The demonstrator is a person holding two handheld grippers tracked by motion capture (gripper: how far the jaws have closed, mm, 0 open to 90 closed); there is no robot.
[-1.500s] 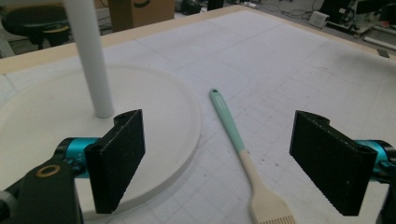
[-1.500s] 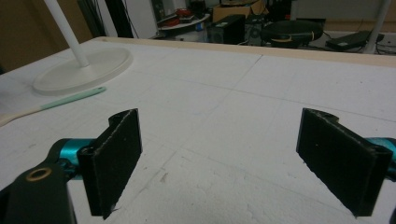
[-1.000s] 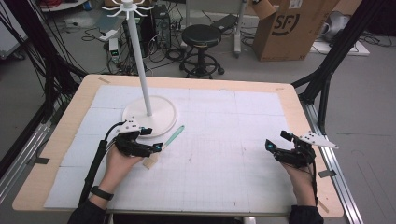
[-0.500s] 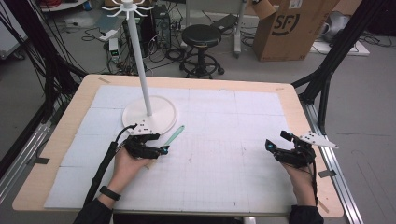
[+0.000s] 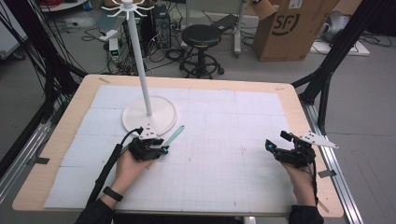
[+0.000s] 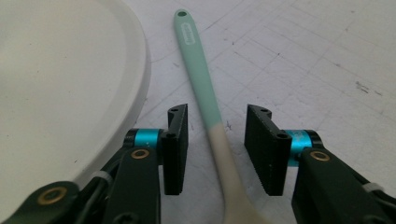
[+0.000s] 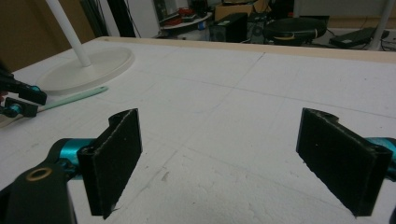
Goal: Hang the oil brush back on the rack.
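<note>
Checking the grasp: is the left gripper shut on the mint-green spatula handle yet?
Not yet. The left gripper has been closing, but gaps remain between both fingers and the mint-green spatula handle.

Even bright light, soft shadows, slight blur

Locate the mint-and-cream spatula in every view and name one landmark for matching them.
High view: the spatula lies left of centre, just right of the stand base, its near end at the left tongs.
Left gripper view: the spatula runs up the middle between the jaws, pads not touching it.
Right gripper view: the spatula lies far left, below the base.
Shared landmark: the round white stand base.
</note>
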